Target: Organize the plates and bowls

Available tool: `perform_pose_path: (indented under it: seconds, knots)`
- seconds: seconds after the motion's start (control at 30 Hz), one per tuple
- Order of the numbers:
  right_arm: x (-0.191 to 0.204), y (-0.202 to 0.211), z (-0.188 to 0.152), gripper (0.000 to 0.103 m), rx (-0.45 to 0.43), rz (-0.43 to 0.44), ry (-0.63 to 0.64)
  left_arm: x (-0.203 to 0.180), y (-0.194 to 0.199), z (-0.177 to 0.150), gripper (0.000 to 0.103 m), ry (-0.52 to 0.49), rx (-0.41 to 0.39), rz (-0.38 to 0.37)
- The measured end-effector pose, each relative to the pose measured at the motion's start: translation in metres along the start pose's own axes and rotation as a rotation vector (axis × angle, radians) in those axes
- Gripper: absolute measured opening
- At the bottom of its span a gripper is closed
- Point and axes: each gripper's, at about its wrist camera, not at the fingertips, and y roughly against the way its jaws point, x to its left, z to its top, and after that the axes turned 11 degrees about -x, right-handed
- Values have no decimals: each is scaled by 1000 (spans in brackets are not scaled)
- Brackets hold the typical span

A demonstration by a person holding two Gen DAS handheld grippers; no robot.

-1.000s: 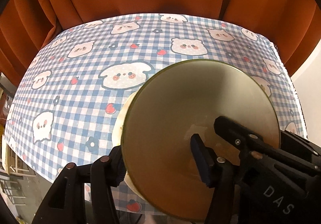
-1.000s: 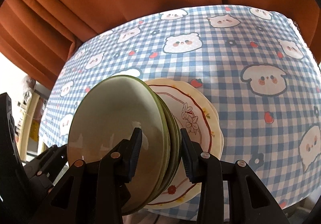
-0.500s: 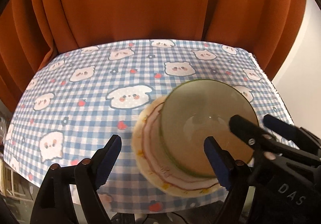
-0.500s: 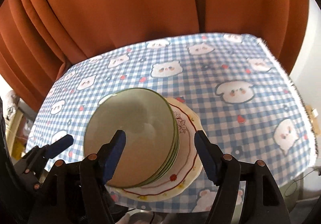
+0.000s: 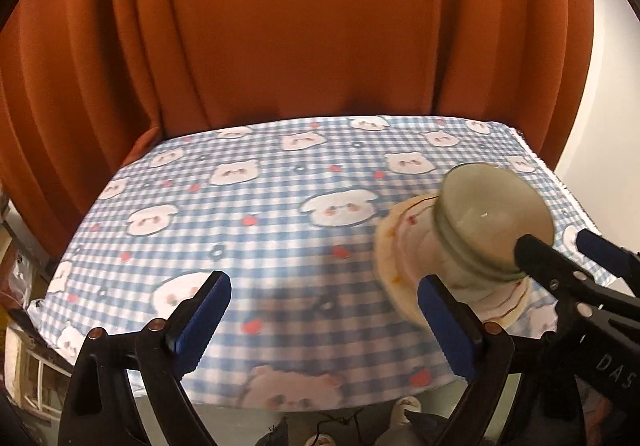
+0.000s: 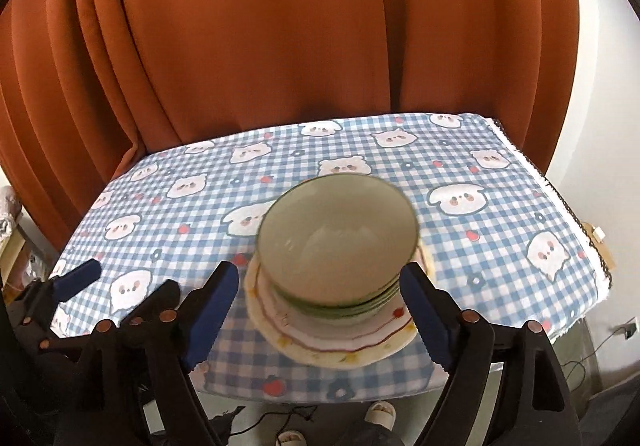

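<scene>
A stack of pale green bowls [image 6: 338, 242] sits nested on a stack of cream plates with red wavy rims [image 6: 344, 346], near the table's front edge. It also shows in the left wrist view, bowls [image 5: 494, 222] on plates [image 5: 404, 246], at the right. My right gripper [image 6: 320, 310] is open and empty, pulled back in front of the stack, fingers either side and apart from it. My left gripper [image 5: 324, 318] is open and empty, left of the stack above the cloth. The right gripper's fingers [image 5: 560, 266] cross the left view.
A table with a blue checked cloth printed with bears and strawberries [image 6: 200, 214] stands before an orange curtain [image 6: 280, 26]. The table's right edge [image 6: 560, 198] borders a white wall. Floor, cables and slippers [image 6: 380, 414] show below the front edge.
Both grippers have opened wide, let go of the bowl stack and pulled back and up from the table. The bowls now rest on the plates.
</scene>
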Motion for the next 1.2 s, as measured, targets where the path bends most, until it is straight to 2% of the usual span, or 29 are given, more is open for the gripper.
perform_pose_path:
  seconds: [0.2,0.43,0.73,1.2]
  knots:
    - [31,14,-22,87,-51,-19,10,38,16,-19,96,15,-15,22]
    - [59,19,-38,89,-51,-5,2,63,26,-31,96,26,-17,43]
    - [71,20,-41,89,-55,-17,4,79,31,-33,96,53,-30,55]
    - [76,23,-49,89,-38,-25,3,82,34,-38,96,62,-14,39]
